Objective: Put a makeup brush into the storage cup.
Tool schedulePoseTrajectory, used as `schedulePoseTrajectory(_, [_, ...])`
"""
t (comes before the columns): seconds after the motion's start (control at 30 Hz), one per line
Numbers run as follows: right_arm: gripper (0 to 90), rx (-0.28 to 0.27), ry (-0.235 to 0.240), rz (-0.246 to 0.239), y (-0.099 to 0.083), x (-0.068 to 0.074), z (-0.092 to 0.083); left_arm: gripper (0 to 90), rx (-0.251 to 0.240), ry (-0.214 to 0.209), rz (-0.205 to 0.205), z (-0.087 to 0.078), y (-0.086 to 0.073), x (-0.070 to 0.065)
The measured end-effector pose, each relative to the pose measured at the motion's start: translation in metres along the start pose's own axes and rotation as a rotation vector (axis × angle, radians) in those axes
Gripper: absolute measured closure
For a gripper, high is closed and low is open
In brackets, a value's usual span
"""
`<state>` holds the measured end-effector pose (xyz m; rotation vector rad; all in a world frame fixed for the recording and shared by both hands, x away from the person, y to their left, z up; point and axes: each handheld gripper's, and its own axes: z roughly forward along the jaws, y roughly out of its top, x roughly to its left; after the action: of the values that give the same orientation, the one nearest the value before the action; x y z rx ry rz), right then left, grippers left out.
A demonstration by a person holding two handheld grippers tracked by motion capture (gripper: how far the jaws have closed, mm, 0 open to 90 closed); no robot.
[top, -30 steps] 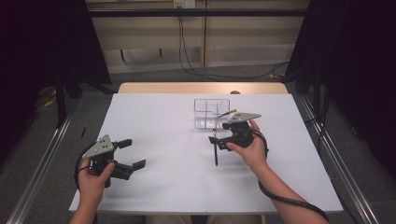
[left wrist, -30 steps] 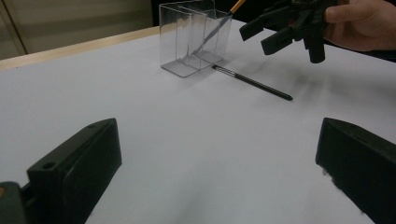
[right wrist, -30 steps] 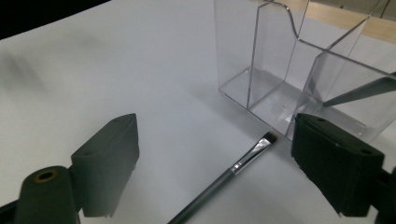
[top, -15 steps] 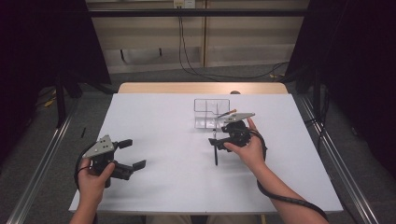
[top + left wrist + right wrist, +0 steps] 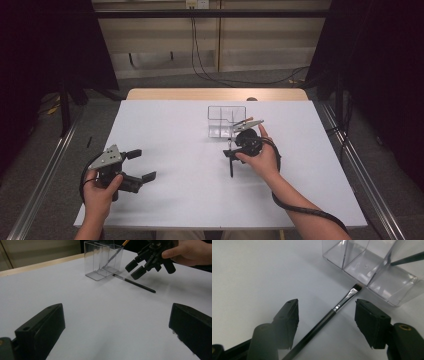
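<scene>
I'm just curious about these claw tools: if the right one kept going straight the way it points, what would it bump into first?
Most likely the black brush lying on the table: it sits between the right gripper's open jaws, which have just been closing. Beyond its bristles stands the clear box. Depth is hard to judge.

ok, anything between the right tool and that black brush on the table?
Nothing visible. The right tool hangs over the black brush with a jaw on each side of the handle, pads not yet touching it; the jaws have just been closing. The clear organizer stands beyond the bristle tip, not between them.
</scene>
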<state>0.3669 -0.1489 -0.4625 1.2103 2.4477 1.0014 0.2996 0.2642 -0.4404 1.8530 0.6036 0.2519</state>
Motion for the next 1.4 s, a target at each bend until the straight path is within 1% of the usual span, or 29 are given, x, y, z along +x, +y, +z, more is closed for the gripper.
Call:
schedulePoseTrajectory(0.13, [39.8, 0.014, -0.006, -0.011, 0.0, 0.002, 0.004, 0.4, 0.003, 0.005, 0.002, 0.0, 0.0, 0.0])
schedulePoseTrajectory(0.3, [45.3, 0.056, -0.017, -0.035, 0.001, 0.004, 0.01, 0.5, 0.001, 0.004, 0.0, 0.0, -0.001, 0.0])
schedulePoseTrajectory(0.33, [47.2, 0.064, -0.018, -0.04, 0.001, 0.004, 0.011, 0.5, 0.001, 0.004, -0.001, 0.001, -0.001, 0.0])
schedulePoseTrajectory(0.4, [49.4, 0.075, -0.025, -0.066, 0.001, 0.005, 0.013, 0.5, -0.002, 0.004, -0.005, 0.001, -0.001, 0.0])
schedulePoseTrajectory(0.43, [51.6, 0.087, -0.026, -0.07, 0.001, 0.006, 0.014, 0.5, 0.003, 0.004, -0.003, 0.001, -0.001, 0.0])
schedulePoseTrajectory(0.47, [52.1, 0.098, -0.026, -0.07, 0.001, 0.006, 0.015, 0.5, 0.005, 0.005, -0.001, 0.001, -0.001, 0.001])
schedulePoseTrajectory(0.5, [52.6, 0.096, -0.029, -0.069, 0.001, 0.006, 0.015, 0.5, 0.004, -0.001, -0.002, 0.001, -0.001, 0.001])
schedulePoseTrajectory(0.57, [53.9, 0.101, -0.031, -0.069, 0.002, 0.007, 0.016, 0.5, 0.006, 0.004, -0.005, 0.001, -0.002, 0.001])
schedulePoseTrajectory(0.73, [68.3, 0.118, -0.026, -0.073, 0.004, 0.006, 0.015, 0.5, 0.005, -0.002, -0.002, 0.002, -0.002, 0.001])
schedulePoseTrajectory(0.8, [71.4, 0.134, -0.025, -0.063, 0.005, 0.005, 0.014, 0.5, 0.009, 0.004, -0.001, 0.002, -0.002, 0.001])
schedulePoseTrajectory(0.9, [77.3, 0.167, -0.028, -0.064, 0.007, 0.005, 0.012, 0.5, 0.007, 0.001, -0.001, 0.002, -0.002, 0.001])
schedulePoseTrajectory(1.07, [84.1, 0.209, -0.004, -0.048, 0.005, -0.001, 0.006, 0.6, 0.008, -0.003, 0.004, 0.002, -0.001, 0.001])
schedulePoseTrajectory(1.2, [84.4, 0.242, 0.012, -0.037, 0.003, -0.003, 0.001, 0.6, 0.006, -0.003, 0.003, 0.002, -0.001, 0.0])
schedulePoseTrajectory(1.3, [84.4, 0.273, 0.017, -0.043, 0.002, -0.004, -0.003, 0.6, 0.007, 0.0, 0.002, 0.003, 0.0, 0.0])
schedulePoseTrajectory(1.4, [84.3, 0.297, 0.012, -0.052, 0.0, -0.005, -0.006, 0.6, 0.007, -0.003, 0.004, 0.003, 0.0, 0.0])
